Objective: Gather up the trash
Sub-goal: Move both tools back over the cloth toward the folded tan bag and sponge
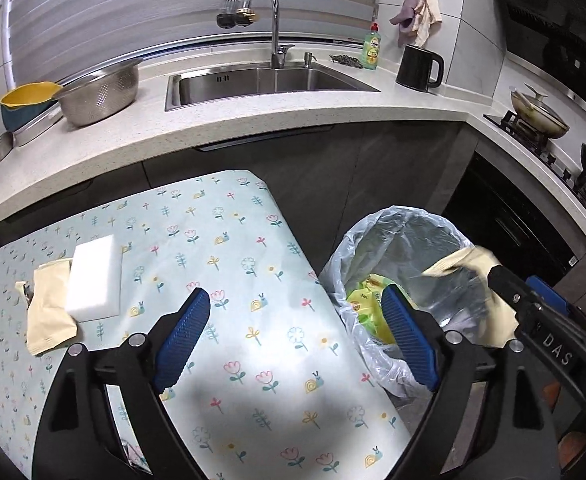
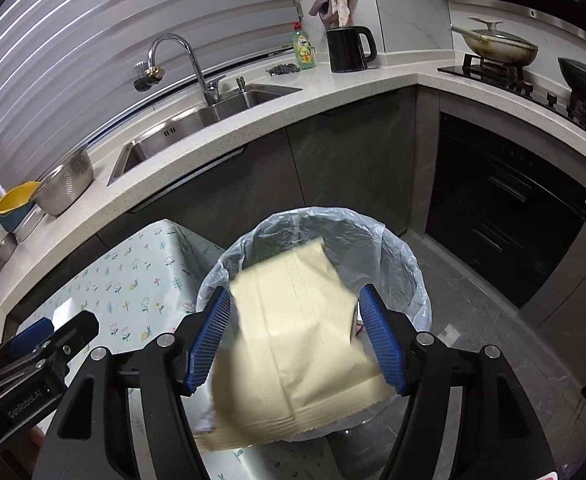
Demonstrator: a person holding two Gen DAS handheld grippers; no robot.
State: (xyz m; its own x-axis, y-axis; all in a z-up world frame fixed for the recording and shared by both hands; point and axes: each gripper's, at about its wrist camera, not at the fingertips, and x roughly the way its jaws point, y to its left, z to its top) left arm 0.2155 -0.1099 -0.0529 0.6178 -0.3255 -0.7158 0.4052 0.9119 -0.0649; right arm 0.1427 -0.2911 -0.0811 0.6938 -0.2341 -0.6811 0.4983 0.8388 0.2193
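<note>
Fingers of the right gripper [image 2: 295, 338] stand spread, with a cream paper packet [image 2: 293, 328] between the blue pads; it looks blurred, its left edge by the left pad, and whether the pads press it cannot be told. Below it gapes the trash bin [image 2: 397, 256], lined with a clear bag and standing just off the tabletop's right edge. Fingers of the left gripper [image 1: 295, 330] are spread wide with nothing between them, over the right edge of the floral tabletop [image 1: 229, 248]. Yellow-green wrappers [image 1: 367, 300] lie inside the bin. Near the tabletop's left edge a white sponge block [image 1: 95, 278] overlaps another cream packet [image 1: 47, 314].
</note>
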